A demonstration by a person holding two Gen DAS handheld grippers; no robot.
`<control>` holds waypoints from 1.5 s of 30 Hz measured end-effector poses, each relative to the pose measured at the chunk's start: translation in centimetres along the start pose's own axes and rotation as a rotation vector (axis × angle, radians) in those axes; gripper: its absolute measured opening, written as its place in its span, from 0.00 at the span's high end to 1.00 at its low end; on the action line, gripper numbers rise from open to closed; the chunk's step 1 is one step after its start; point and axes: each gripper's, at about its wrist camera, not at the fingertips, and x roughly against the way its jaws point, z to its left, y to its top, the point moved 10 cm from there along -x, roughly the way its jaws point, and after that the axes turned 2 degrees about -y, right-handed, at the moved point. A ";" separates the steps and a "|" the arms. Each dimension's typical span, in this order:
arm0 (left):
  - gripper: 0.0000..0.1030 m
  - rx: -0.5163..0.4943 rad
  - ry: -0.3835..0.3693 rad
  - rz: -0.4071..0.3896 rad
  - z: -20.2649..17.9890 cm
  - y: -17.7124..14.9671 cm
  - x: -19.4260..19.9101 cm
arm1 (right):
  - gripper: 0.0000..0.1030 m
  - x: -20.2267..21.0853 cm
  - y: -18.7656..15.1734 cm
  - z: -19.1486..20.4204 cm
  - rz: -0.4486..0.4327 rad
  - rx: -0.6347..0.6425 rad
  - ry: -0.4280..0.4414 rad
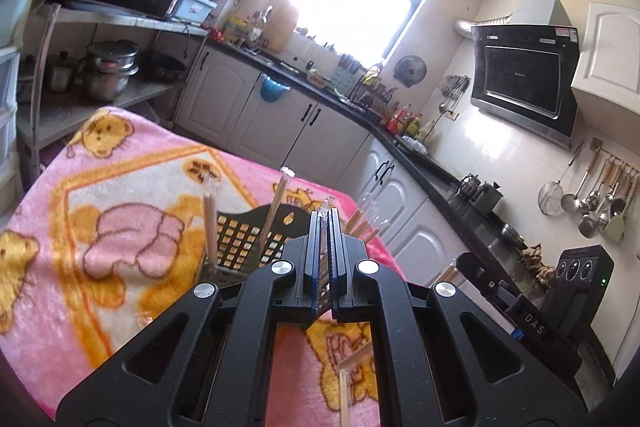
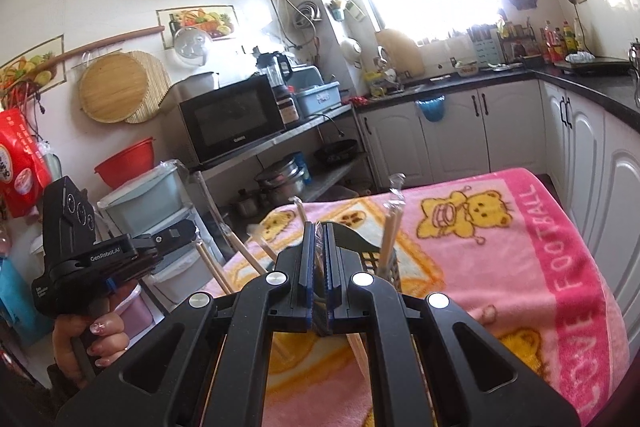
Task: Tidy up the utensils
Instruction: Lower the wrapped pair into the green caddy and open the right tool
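A black mesh utensil holder (image 1: 244,239) stands on the pink bear blanket (image 1: 132,195), with several plastic-wrapped chopstick pairs (image 1: 210,215) upright in it. My left gripper (image 1: 325,223) is shut on a wrapped chopstick pair whose tip (image 1: 326,205) pokes out above the fingers, just over the holder. In the right wrist view the holder (image 2: 376,255) holds wrapped chopsticks (image 2: 390,223). My right gripper (image 2: 319,239) is shut on a wrapped chopstick pair beside the holder. The left gripper body (image 2: 120,255) shows at the left, holding chopsticks (image 2: 212,267).
More wrapped chopsticks (image 1: 348,383) lie on the blanket below the left gripper. A shelf with a microwave (image 2: 232,119) and pots (image 2: 280,179) stands behind the table. White cabinets (image 2: 500,135) and a dark counter run along the back and right.
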 end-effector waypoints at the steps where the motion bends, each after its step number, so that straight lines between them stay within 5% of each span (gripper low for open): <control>1: 0.99 -0.004 -0.002 -0.007 -0.1 0.3 0.2 | 0.96 0.1 0.3 0.3 -0.007 0.004 0.006; 28: 0.99 -0.145 -0.043 -0.175 -5.0 8.4 2.4 | 0.96 0.1 7.9 4.4 -0.146 0.072 0.077; 45: 0.99 -0.185 0.008 -0.180 -4.6 12.2 -0.6 | 0.96 -1.4 13.1 3.8 -0.250 0.107 0.042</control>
